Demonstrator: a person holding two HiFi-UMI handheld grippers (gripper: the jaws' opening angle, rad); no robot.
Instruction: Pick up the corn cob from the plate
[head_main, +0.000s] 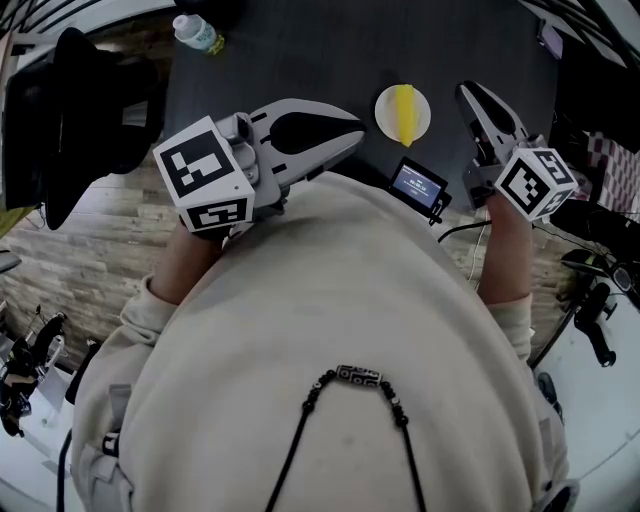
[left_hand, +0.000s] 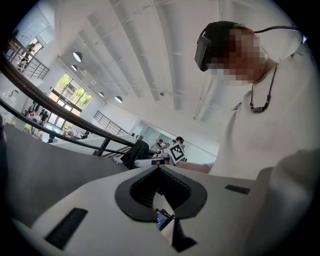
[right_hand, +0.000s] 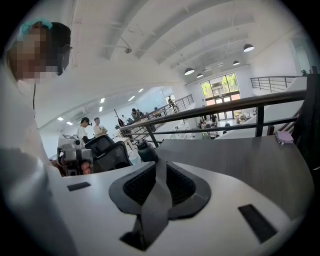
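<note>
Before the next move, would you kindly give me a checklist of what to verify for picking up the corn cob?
1. Corn cob lying on the plate: ok.
2. Right claw empty, jaws slightly apart: ok.
3. Right claw open wide enough for the cob: not ok.
4. Left claw shut, empty, off the plate: ok.
5. Table between right claw and plate free: ok.

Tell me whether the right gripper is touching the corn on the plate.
Apart. In the head view the right gripper is off to the side of the plate, with bare dark table between it and the corn.
</note>
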